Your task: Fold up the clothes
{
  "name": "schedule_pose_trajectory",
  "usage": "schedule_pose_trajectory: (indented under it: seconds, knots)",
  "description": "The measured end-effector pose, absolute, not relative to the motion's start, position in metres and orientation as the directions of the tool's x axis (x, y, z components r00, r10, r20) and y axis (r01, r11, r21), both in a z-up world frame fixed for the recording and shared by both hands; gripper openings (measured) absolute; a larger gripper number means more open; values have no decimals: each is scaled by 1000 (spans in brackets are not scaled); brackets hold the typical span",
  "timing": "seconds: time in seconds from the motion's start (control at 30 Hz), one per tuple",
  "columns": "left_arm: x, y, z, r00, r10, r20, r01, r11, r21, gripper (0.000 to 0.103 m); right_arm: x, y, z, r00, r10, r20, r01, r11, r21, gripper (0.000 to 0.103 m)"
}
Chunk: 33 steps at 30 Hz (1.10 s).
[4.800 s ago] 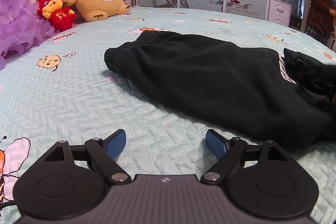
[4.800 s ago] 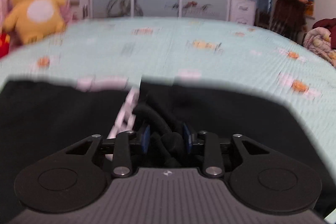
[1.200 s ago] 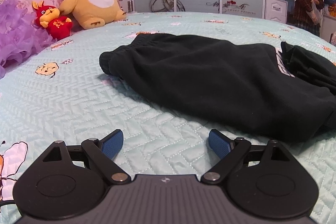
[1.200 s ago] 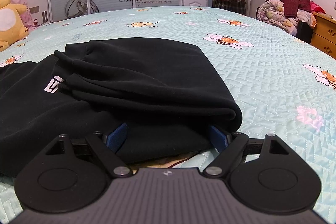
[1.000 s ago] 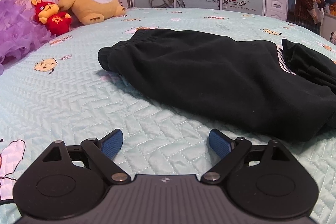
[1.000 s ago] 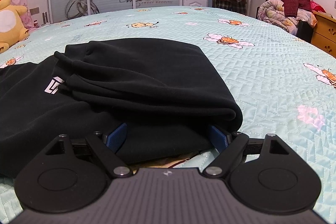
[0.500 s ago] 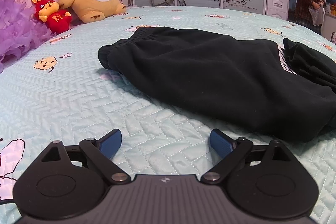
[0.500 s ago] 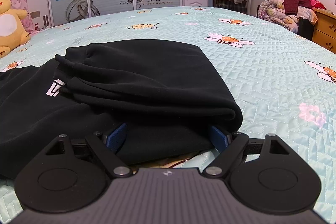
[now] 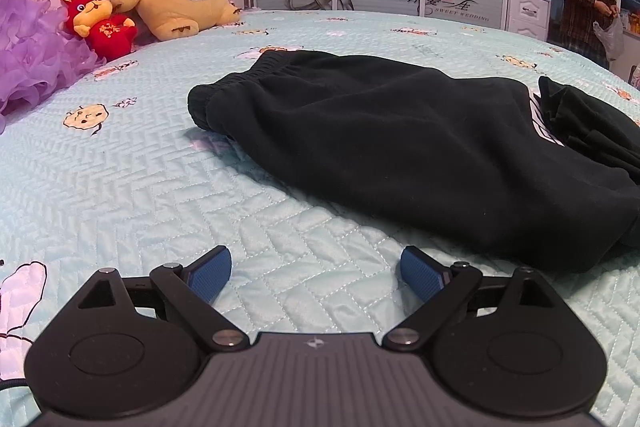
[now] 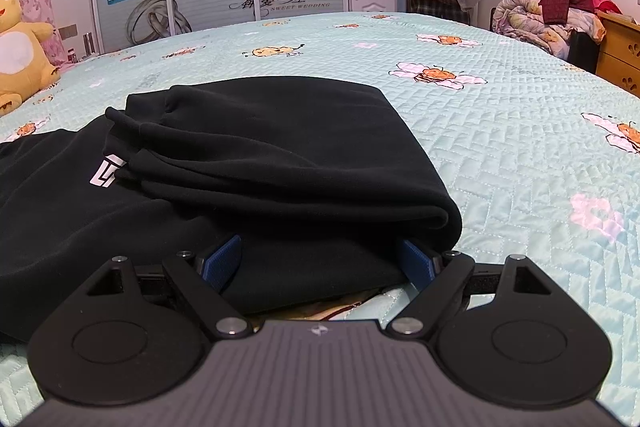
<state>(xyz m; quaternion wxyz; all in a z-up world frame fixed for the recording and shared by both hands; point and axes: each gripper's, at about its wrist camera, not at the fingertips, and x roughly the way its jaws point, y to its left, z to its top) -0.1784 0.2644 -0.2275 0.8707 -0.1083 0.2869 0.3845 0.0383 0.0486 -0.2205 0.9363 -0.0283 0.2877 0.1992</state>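
Quilted bed (image 9: 120, 187), half-folded black trousers (image 9: 380, 139)

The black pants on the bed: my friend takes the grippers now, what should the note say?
Left gripper: open, empty, over bare quilt, short of the black pants.
Right gripper: open, the pants' folded edge between its fingers, not pinched.
Done: leg end folded over onto the pants, by the white logo.
Left: fold again toward the waistband.
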Motion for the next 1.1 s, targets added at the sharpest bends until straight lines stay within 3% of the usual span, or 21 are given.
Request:
schedule_pose_trajectory:
  seconds: [0.67,1.1]
  knots:
    - [-177,264,-229,528,618,-582,-733,678,56,96,37,45,-219,753,368,-545,-392,917,77,85]
    - [-173,263,-230,492,645,-584,-748,657,96,103,39,51,-219,749,346,-565,-391,919,44,86]
